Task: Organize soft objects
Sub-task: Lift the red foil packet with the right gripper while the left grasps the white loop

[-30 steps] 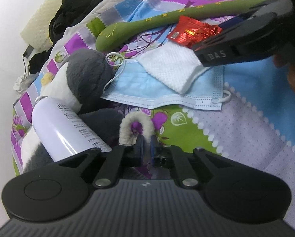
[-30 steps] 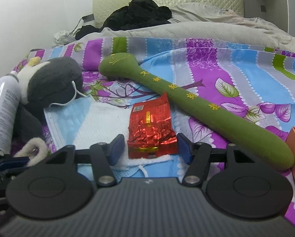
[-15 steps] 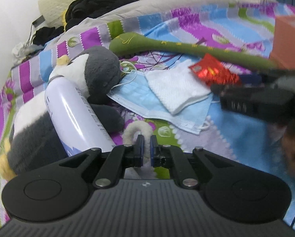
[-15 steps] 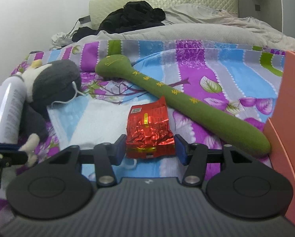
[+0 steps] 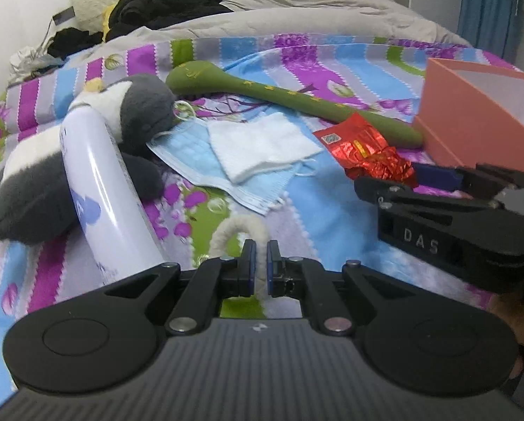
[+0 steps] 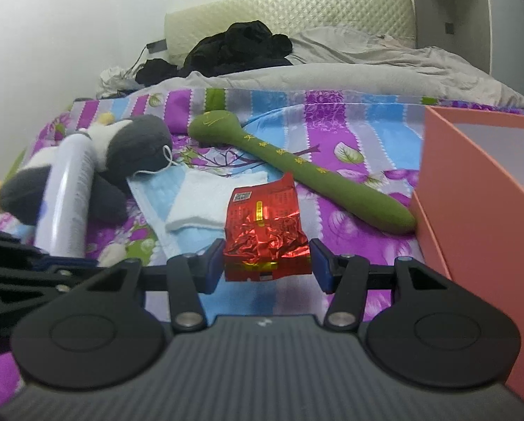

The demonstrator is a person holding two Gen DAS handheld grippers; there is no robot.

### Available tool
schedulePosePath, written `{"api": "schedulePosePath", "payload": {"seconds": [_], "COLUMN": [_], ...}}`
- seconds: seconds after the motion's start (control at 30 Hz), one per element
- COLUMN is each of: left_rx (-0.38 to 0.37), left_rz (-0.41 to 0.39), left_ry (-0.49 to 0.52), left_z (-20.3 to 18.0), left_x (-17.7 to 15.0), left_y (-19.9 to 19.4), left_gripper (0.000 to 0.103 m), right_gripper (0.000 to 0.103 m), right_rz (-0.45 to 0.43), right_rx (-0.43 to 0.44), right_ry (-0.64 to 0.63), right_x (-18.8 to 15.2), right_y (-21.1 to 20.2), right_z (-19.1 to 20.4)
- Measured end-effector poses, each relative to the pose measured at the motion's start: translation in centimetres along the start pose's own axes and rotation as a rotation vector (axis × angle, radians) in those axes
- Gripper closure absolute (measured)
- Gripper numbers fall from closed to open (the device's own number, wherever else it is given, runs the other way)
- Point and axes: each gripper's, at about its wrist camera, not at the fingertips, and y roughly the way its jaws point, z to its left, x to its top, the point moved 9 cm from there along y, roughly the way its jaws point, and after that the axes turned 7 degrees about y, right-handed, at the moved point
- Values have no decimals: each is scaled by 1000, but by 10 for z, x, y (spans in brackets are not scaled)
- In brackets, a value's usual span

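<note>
1. Where the bright bedspread [image 5: 332,70] with purple, blue and green patches covers the bed, many small things lie close together.
2. The left gripper [image 5: 258,273] has its jaws pressed almost together – they pinch a fuzzy cream loop [image 5: 237,231], which curves up in front of them.
3. The right gripper [image 6: 267,263] is pinching a shiny red packet [image 6: 265,224] at its near end, one blue pad on each side, with the jaws about half spread.
4. In the left view the same packet [image 5: 363,151] sticks out from the right gripper [image 5: 437,175], and it seems to be lifted off the bedspread.
5. A stuffed penguin [image 5: 51,161] – grey and white – lies on the left side of the bed.
6. A white spray can [image 5: 100,189] leans across the penguin's body.
7. A blue face mask [image 5: 198,161] lies flat just right of the penguin, and one ear loop rests on the penguin's head.
8. A folded white cloth [image 5: 262,144] sits on top of the mask.
9. A long green soft stick [image 6: 297,165] lies farther back, and its thin end touches a pink box [image 6: 479,193] on the right.
10. The box is open at the top.
11. Far off, black clothes [image 6: 237,49] are piled near the head of the bed.
</note>
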Motion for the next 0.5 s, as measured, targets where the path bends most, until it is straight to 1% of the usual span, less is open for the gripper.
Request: {"api": "schedulePosePath", "payload": {"seconds": [0.1, 0.23, 0.37, 0.5], "left_rx": [-29, -49, -72, -100], "left_rz": [-3, -5, 11, 14], "left_ry": [-24, -67, -110, -138], "left_z": [-8, -11, -15, -23], "left_x": [-8, -20, -40, -58], "left_y": [-13, -30, -43, -53], "left_gripper": [95, 95, 95, 95], "right_gripper": [48, 48, 48, 48], "right_rz": [5, 14, 22, 49], "right_rx": [-3, -10, -24, -42], "right_ry": [-7, -26, -24, -22], "right_x": [-10, -23, -38, -56], "right_y": [-16, -35, -60, -81], "right_z": [1, 3, -5, -15]}}
